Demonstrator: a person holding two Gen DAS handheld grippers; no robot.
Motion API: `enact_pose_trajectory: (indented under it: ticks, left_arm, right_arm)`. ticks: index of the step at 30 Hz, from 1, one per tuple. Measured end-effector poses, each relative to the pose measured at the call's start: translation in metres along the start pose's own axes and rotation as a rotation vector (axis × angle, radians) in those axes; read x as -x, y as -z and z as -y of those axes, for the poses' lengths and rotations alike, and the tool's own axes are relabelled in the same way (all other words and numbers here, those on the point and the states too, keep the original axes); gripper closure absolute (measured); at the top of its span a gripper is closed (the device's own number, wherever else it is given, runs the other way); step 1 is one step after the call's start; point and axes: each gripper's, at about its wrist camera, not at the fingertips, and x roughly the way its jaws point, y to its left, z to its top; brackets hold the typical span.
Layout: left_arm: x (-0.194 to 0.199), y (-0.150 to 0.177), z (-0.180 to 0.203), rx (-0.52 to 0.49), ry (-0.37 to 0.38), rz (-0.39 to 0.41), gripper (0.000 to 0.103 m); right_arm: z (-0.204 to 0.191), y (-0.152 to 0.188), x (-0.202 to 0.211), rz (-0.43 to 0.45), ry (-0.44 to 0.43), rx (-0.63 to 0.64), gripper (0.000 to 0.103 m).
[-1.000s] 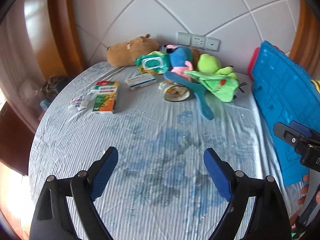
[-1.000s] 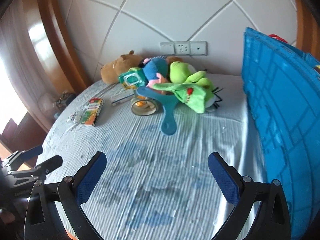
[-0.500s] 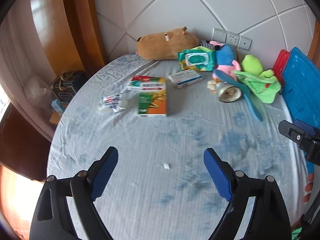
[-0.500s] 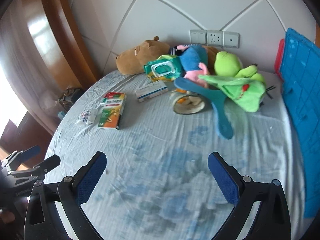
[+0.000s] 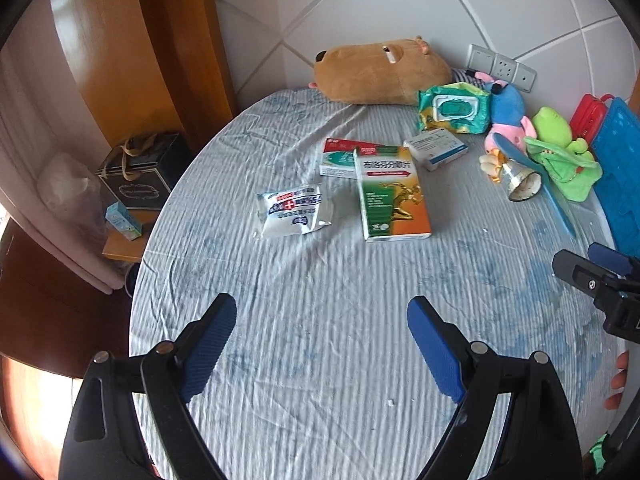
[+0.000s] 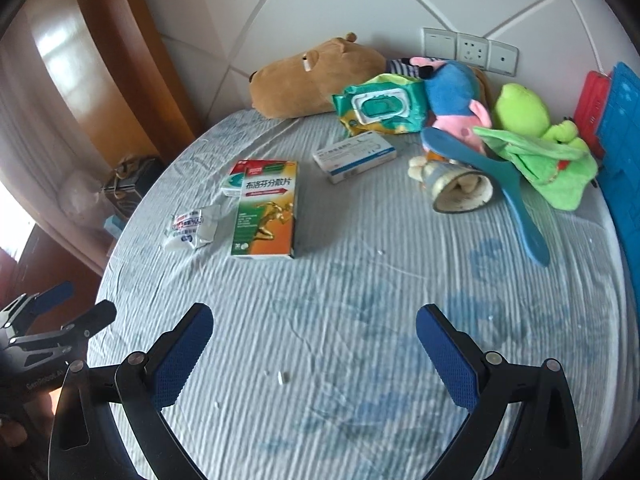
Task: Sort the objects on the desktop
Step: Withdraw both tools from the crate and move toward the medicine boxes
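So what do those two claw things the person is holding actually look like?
Both are alike: the left gripper and the right gripper have black, angular plastic arms with silver rivets, each ending in a ribbed blue finger pad. Faint pale lettering marks the left one's body in the right wrist view.

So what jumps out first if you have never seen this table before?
Probably the heap of soft toys along the wall: a big brown plush animal, a blue and pink toy and a lime-green frog. Nearer the middle, a green and orange medicine box lies flat on the striped tablecloth. Both sets of blue-padded jaws stand wide open, empty.
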Motion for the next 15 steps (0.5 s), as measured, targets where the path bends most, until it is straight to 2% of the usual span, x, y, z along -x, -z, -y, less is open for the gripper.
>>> enact_pose_trajectory:
  ticks: [5,7,10,15]
  left_arm:
    - [-0.023,-0.009,-0.016,0.016,-0.026,-0.033,0.015]
    - [-0.034,-0.017,-0.022,0.016,-0.018,-0.044,0.015]
    - [-0.052,-0.029,-0.032,0.013,-0.007,-0.061,0.007]
    - [-0.09,-0.052,-0.04,-0.029,0.019,-0.092,0.007]
  right_arm:
    - [-0.014,-0.011,-0.026,-0.027,-0.019,0.028,0.0]
    - [-0.019,-0.015,-0.037,-0.042,-0.009,0.027,0.0]
    - [-0.027,-0.019,-0.051,-0.057,0.005,0.026,0.0]
    - [-0.035,-0.032,-0.083,-0.085,0.025,-0.007,0.0]
